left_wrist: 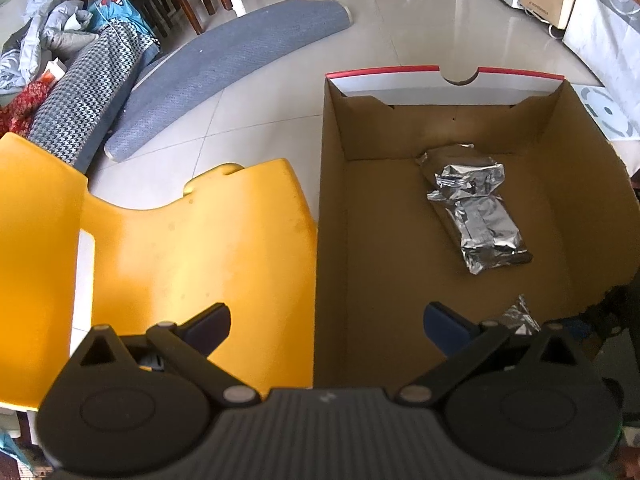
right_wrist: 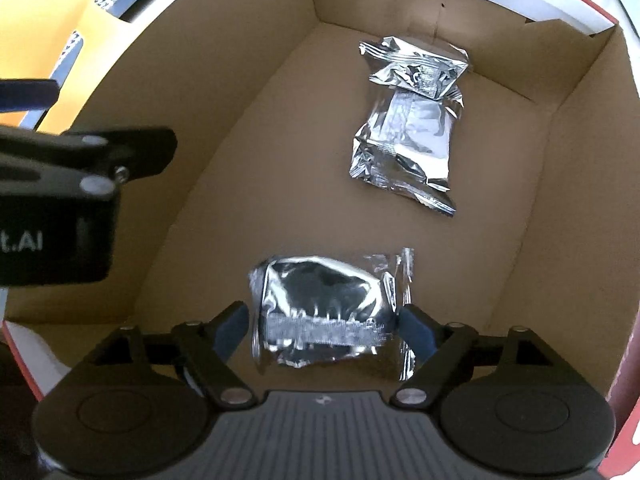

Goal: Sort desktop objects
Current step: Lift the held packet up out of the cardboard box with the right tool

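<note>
A crinkled silver foil packet (right_wrist: 326, 312) sits between the blue-padded fingers of the right gripper (right_wrist: 322, 324), at the near end of the open brown cardboard box (right_wrist: 208, 184). The right pad touches the packet's edge; the left pad stands just off it, so the jaws look spread about the packet rather than squeezing it, and I cannot tell whether it hangs in a grip or lies on the box floor. A second, longer silver foil pouch (right_wrist: 408, 128) lies flat on the box floor toward the far right, well apart from the first.

The left gripper (left_wrist: 326, 322) is spread wide and holds nothing, hovering over the box's left wall beside a yellow plastic chair seat (left_wrist: 192, 240).

Both packets probably weigh little and give under pressure: the foil is thin, slick and creased, and the flat sealed fins would fold or slide out of a pinch. The puffed body across its short width, near the grey seam band, seems the surest place to hold, with gentle pressure so the pouch neither bursts nor squirts free.
</note>
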